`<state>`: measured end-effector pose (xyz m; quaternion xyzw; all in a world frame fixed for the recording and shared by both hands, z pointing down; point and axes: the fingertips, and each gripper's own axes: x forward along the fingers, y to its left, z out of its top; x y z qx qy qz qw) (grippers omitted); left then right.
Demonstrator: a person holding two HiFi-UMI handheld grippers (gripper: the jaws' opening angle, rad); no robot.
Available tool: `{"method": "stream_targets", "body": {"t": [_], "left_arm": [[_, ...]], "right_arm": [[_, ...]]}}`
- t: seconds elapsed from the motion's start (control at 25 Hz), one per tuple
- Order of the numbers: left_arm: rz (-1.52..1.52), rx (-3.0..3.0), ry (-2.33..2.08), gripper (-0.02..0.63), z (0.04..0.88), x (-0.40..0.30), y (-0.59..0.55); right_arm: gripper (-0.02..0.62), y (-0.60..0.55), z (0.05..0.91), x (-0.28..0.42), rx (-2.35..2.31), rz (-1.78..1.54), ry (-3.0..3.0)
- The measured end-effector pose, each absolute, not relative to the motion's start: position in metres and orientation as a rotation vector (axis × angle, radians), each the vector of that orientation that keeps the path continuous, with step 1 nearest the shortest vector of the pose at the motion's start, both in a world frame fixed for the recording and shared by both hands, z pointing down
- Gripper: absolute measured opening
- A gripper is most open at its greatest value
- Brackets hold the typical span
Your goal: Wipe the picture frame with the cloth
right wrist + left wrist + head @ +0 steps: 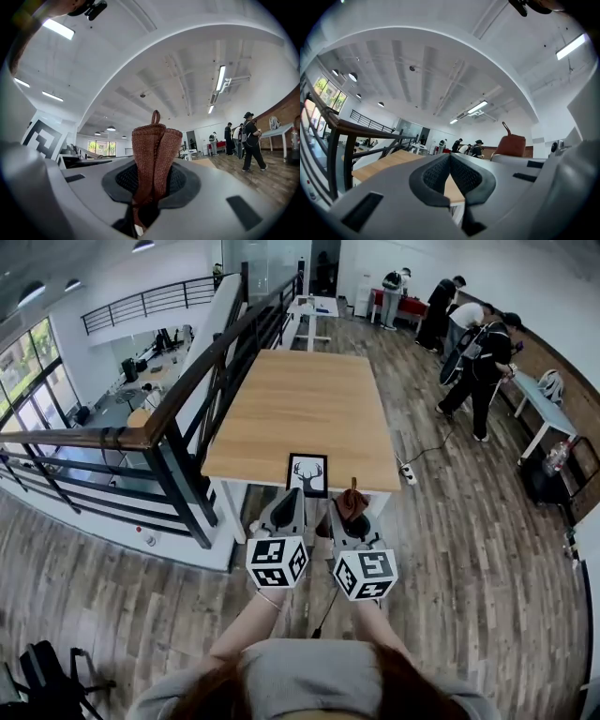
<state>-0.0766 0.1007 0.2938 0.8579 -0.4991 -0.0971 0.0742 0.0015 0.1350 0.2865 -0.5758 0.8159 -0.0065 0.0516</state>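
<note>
A black picture frame (307,474) with a deer-head print lies flat at the near edge of the wooden table (309,409). My right gripper (350,517) is shut on a folded brown cloth (352,504), which stands up between its pads in the right gripper view (153,159) and shows off to the right in the left gripper view (511,144). My left gripper (288,507) is shut with nothing in it (450,180). Both grippers point level, just short of the table's near edge, below the frame.
A black stair railing (178,418) with a wooden handrail runs along the table's left side. Several people (473,357) stand at the far right near a white bench (544,409). A power strip and cable (409,472) lie on the floor right of the table.
</note>
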Motion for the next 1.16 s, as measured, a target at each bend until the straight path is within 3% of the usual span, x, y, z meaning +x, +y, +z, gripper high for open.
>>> {"method": "stream_targets", "body": {"t": [0.2, 1.16], "left_arm": [[-0.247, 2.558, -1.464, 0.009, 0.322, -0.083, 0.12], [-0.296, 2.625, -1.465, 0.009, 0.304, -0.089, 0.126]], "right_arm": [[0.097, 0.143, 0.294, -0.006, -1.774, 0.018, 2.473], [0.097, 0.149, 0.285, -0.017, -1.78, 0.056, 2.47]]}}
